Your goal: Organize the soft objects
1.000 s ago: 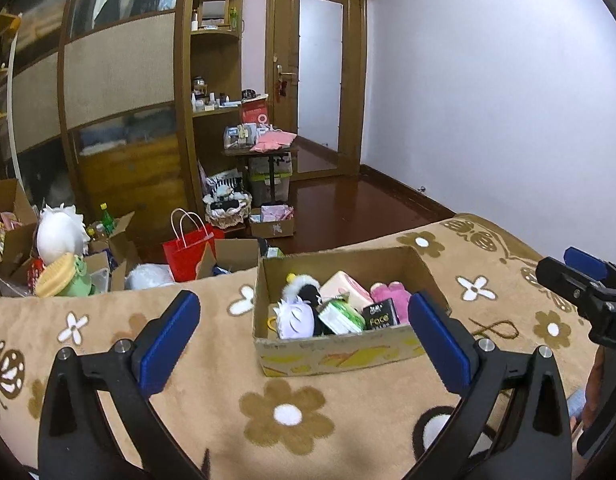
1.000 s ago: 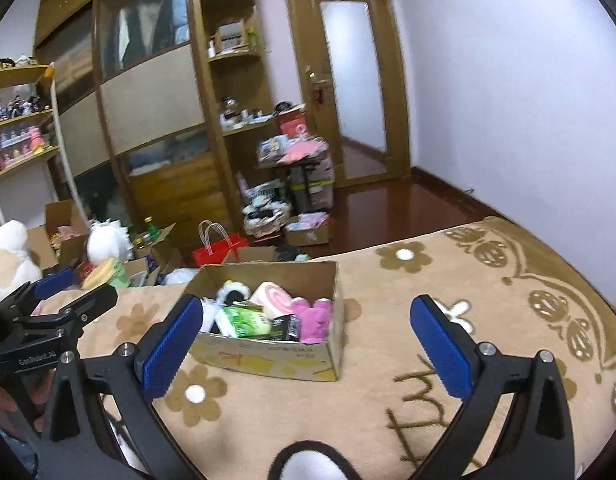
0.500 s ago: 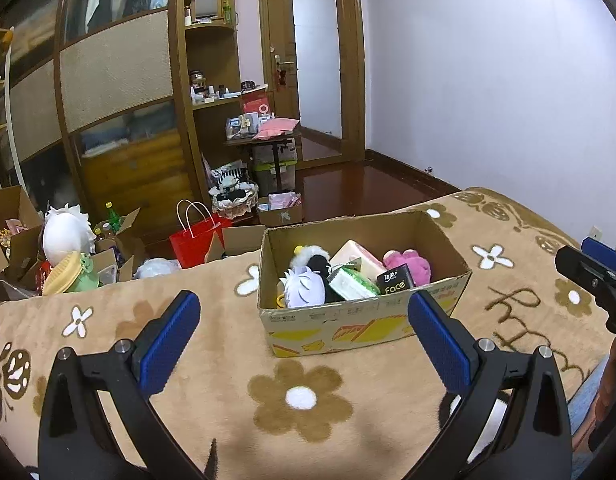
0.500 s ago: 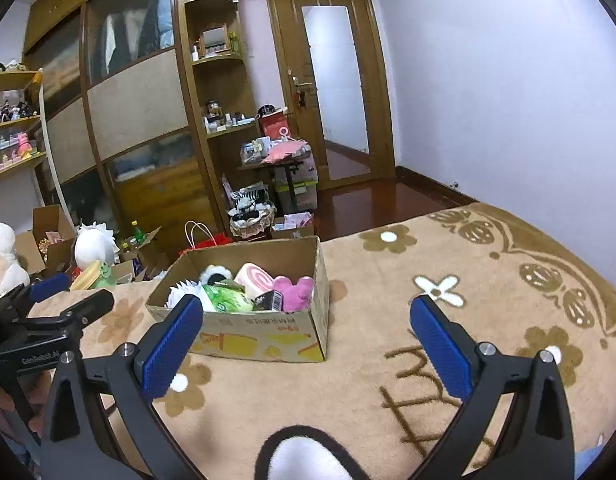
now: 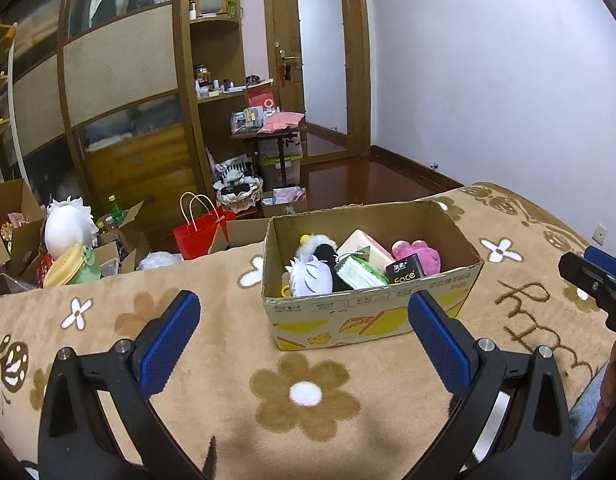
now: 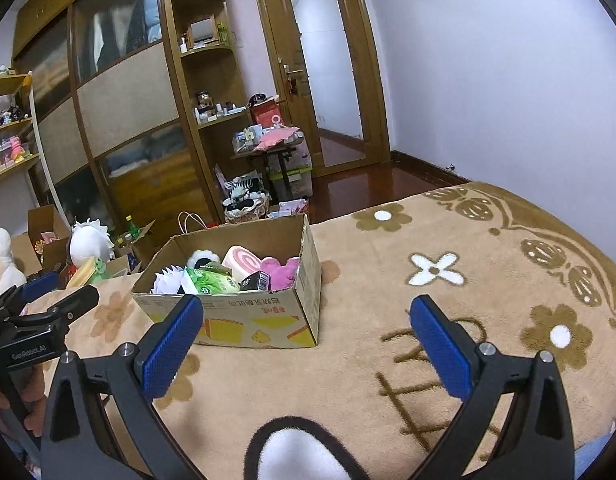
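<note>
An open cardboard box [image 5: 360, 318] stands on the tan flowered blanket [image 5: 211, 364]. It holds a white spiky plush [image 5: 310, 278], a black-and-white plush [image 5: 322, 246], a pink roll-cake plush [image 6: 239, 262], a pink plush [image 5: 420, 254], a green tissue pack [image 5: 360, 272] and a black pack [image 5: 404, 274]. My left gripper [image 5: 303, 344] is open and empty, just short of the box front. My right gripper [image 6: 305, 344] is open and empty, near the box's [image 6: 243, 320] right front corner.
Past the bed edge, the floor holds a red bag [image 5: 199, 234], open cartons with a white plush [image 5: 67, 230] and bottles, and a basket [image 5: 239, 194]. A wardrobe and shelves stand behind, with a cluttered small table [image 5: 267, 130] near the door.
Both grippers have moved closer to the box, which now looks larger and nearer. Both stay open and empty.
</note>
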### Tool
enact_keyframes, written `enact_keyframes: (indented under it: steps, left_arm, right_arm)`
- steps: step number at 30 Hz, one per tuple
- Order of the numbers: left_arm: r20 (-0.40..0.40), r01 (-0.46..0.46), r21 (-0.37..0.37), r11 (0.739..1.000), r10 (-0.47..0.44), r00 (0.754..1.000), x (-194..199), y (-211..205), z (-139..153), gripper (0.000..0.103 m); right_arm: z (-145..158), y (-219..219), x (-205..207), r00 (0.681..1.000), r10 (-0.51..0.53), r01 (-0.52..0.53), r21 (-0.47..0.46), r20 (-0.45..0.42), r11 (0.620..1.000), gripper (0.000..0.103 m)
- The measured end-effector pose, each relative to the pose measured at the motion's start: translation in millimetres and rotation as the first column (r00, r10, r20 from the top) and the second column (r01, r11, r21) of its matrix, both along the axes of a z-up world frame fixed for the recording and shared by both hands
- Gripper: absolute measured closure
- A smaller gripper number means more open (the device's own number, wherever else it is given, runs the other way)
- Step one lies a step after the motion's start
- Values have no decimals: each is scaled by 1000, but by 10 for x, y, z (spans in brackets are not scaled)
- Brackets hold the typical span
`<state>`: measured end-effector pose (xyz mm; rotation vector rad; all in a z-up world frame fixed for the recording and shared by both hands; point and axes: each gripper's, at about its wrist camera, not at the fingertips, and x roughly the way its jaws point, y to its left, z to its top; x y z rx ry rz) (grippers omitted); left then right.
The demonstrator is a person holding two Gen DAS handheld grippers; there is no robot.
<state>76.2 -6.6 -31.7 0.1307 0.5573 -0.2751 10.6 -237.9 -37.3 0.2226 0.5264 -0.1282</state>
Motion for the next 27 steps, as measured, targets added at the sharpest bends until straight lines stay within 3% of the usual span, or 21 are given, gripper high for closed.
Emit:
enact_keyframes:
  steps: [27]
  left_arm:
    - [-12, 23, -4, 1000, -23, 1000, -22, -50, -55, 0]
  right_arm:
    - [-31, -16, 33, 1000, -7, 7, 0, -9, 1000, 0]
